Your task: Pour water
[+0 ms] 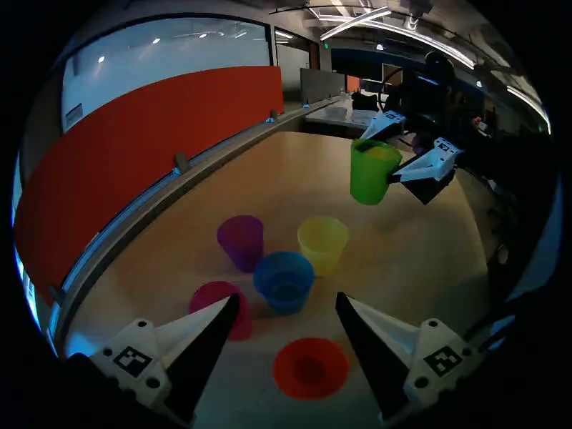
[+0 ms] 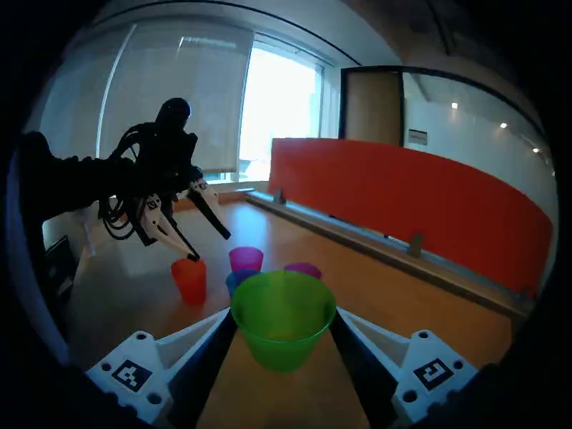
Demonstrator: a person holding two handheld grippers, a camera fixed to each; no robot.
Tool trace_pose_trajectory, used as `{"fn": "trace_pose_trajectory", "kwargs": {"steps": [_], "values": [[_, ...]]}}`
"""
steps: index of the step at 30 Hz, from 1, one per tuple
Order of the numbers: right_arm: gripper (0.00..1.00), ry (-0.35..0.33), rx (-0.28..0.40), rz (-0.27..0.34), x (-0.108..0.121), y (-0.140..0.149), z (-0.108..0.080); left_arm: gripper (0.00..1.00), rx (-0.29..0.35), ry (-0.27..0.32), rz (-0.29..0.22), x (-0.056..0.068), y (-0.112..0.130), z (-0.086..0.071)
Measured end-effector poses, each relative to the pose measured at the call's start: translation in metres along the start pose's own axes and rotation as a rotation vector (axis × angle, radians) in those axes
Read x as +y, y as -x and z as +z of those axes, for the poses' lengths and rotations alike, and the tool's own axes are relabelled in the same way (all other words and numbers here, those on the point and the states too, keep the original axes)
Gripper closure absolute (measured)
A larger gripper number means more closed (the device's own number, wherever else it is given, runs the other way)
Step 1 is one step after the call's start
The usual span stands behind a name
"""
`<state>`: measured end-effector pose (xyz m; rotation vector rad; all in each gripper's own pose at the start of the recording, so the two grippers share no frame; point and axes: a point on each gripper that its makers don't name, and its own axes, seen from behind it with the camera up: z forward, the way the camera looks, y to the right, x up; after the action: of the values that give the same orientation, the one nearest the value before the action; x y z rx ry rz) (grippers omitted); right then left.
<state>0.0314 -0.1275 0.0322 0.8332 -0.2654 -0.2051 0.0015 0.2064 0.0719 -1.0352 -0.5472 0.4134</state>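
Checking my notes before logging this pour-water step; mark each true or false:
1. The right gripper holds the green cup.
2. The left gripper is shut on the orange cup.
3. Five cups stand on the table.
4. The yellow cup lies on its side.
1. True: the right gripper has both fingers pressed on the green cup.
2. False: the left gripper is open and empty; the orange cup sits on the table untouched.
3. True: purple, yellow, blue, pink and orange.
4. False: the yellow cup stands upright, mouth up.
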Motion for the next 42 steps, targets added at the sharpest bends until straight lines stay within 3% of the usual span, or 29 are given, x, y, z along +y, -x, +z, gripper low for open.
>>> {"fn": "trace_pose_trajectory", "kwargs": {"steps": [15,42], "values": [[0.08,0.009,0.178,0.013,-0.003,-0.046,-0.006,0.00,-0.025,0.023,-0.005,-0.001,0.002,0.005],[0.08,0.018,0.170,0.005,0.005,-0.043,-0.007,0.00,-0.117,0.046,-0.004,-0.001,0.009,0.040]]}}
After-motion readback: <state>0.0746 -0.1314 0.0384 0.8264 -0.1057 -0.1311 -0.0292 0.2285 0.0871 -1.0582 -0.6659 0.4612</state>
